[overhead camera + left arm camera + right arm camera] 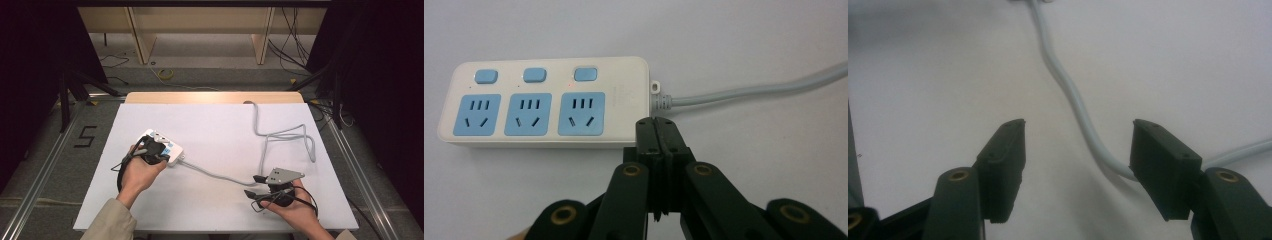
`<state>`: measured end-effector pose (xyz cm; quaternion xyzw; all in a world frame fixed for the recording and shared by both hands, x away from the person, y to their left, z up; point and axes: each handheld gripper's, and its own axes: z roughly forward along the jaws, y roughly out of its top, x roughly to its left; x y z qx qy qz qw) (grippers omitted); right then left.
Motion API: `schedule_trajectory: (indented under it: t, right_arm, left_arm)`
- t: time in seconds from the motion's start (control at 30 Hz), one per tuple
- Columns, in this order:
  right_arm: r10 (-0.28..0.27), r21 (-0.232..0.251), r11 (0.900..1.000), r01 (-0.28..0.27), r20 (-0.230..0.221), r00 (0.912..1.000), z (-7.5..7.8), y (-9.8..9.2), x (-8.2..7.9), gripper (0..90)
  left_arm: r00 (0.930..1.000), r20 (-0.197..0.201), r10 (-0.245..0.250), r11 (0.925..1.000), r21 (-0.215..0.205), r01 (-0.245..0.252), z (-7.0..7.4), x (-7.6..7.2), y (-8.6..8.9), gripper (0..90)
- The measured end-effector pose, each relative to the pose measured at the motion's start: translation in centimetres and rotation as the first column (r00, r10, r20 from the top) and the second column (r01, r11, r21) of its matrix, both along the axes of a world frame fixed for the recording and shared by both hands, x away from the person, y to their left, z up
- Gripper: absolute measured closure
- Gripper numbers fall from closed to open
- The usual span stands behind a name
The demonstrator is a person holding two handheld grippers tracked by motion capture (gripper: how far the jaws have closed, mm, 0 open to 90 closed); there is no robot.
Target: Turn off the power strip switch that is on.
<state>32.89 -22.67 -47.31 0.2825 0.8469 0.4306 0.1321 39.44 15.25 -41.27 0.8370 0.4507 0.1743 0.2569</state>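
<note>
With all 3 sockets empty, the left hand-held gripper (656,122), pressed together, sits at the power strip (544,102) near the tabletop's (215,125) left edge, while the right hand-held gripper (1075,150), spread around the cord (1068,90), hasn't pinched it yet.

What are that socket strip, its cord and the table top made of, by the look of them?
The power strip looks like hard moulded plastic: a smooth, slightly glossy cream-white shell with rounded corners, and matt light-blue sockets and switches. Its grey cable seems rubbery or soft plastic, since it lies in loose bends with a faint sheen. The table top has a flat, dull white surface; possibly laminate or a sheet covering, hard to tell.
</note>
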Motion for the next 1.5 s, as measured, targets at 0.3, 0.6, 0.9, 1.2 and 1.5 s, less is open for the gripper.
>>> schedule_trajectory:
  t: [0.3,0.6,0.9,1.2,1.5]
  right_arm:
    - [0.000,0.004,1.000,0.000,0.001,1.0000,0.0,0.0,0.0,40.0]
    - [0.000,0.005,1.000,0.000,0.001,1.0000,0.0,0.0,0.0,40.0]
    - [0.000,0.004,1.000,0.000,0.002,1.0000,0.0,0.0,0.0,40.0]
    - [0.000,0.005,1.000,0.000,0.001,1.0000,0.0,0.0,0.0,40.0]
    - [0.001,0.004,1.000,-0.001,0.002,1.0000,0.0,0.0,0.0,40.1]
  left_arm:
    - [1.0000,-0.002,-0.005,1.0000,0.004,0.005,0.3,0.3,-0.1,89.7]
    - [1.0000,-0.001,-0.003,1.0000,0.006,0.003,0.5,0.7,-0.2,89.7]
    - [1.0000,-0.004,-0.004,1.0000,0.009,0.004,0.5,0.9,-0.3,89.7]
    - [1.0000,-0.006,0.000,0.9999,0.010,0.000,0.7,1.3,-0.2,89.7]
    - [1.0000,-0.006,0.003,0.9999,0.013,-0.002,0.8,1.8,-0.4,89.7]
